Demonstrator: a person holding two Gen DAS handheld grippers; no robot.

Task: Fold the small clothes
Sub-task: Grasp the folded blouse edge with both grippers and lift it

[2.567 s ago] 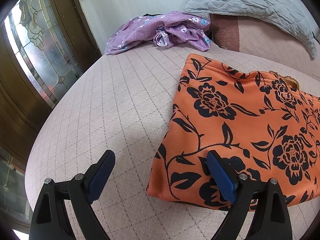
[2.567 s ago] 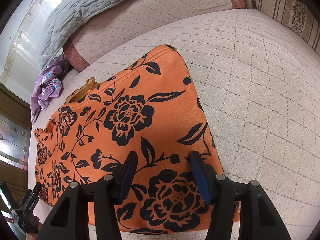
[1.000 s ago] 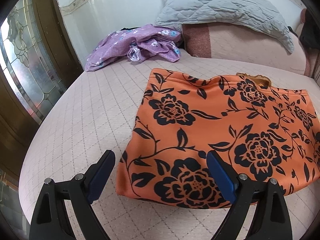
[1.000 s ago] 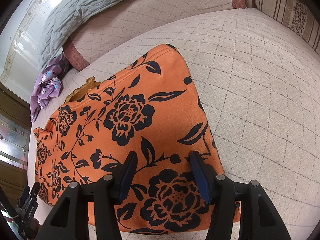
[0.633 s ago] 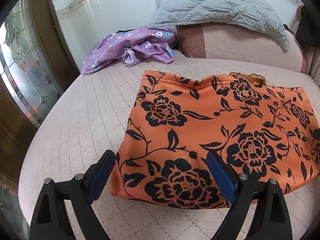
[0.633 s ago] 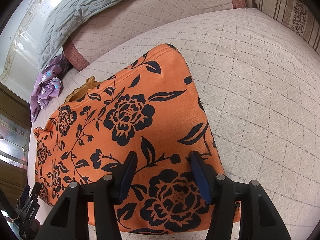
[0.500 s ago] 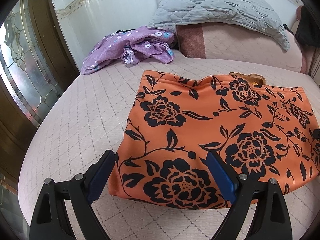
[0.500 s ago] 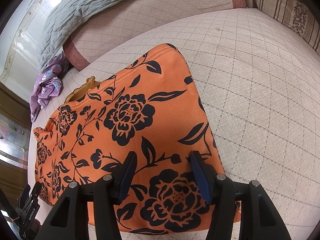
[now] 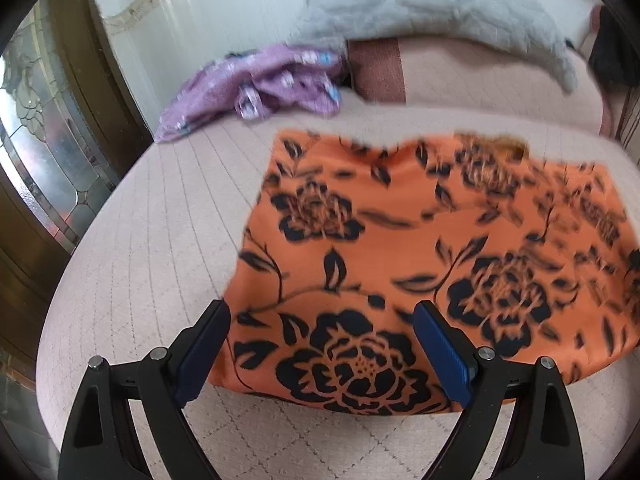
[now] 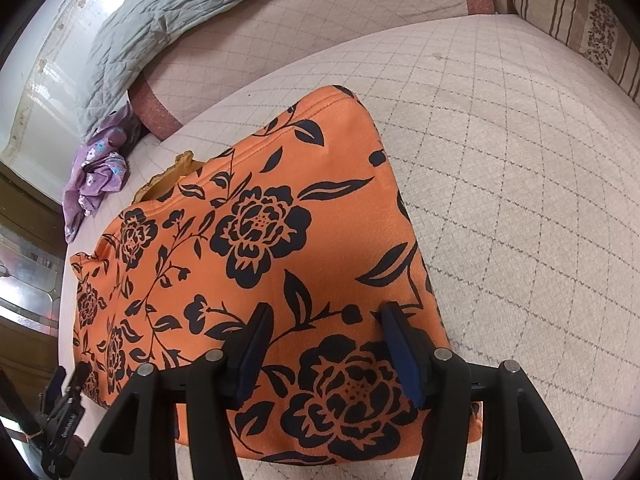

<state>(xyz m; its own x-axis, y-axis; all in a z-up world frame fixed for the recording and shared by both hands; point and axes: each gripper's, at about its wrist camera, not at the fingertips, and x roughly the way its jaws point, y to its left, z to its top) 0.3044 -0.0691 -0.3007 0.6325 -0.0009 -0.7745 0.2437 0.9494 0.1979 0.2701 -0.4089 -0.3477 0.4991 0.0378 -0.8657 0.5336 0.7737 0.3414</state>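
Observation:
An orange garment with black flowers (image 9: pixel 400 240) lies folded flat on the quilted bed; it also shows in the right wrist view (image 10: pixel 260 272). My left gripper (image 9: pixel 320 336) is open, its jaws astride the garment's near left corner, holding nothing. My right gripper (image 10: pixel 324 340) is open over the garment's near right part, empty. The left gripper (image 10: pixel 64 408) also shows at the right wrist view's lower left edge.
A crumpled purple floral garment (image 9: pixel 260 84) lies at the back left of the bed (image 9: pixel 140 240). A grey quilted pillow (image 9: pixel 420 12) rests on the headboard cushion. A glass-panelled wooden door (image 9: pixel 40 140) stands left. A striped cushion (image 10: pixel 580 12) is at the right.
The left gripper has swung right and closer, so the garment's left corner now sits between its jaws; its view is motion-blurred. The right gripper has held still.

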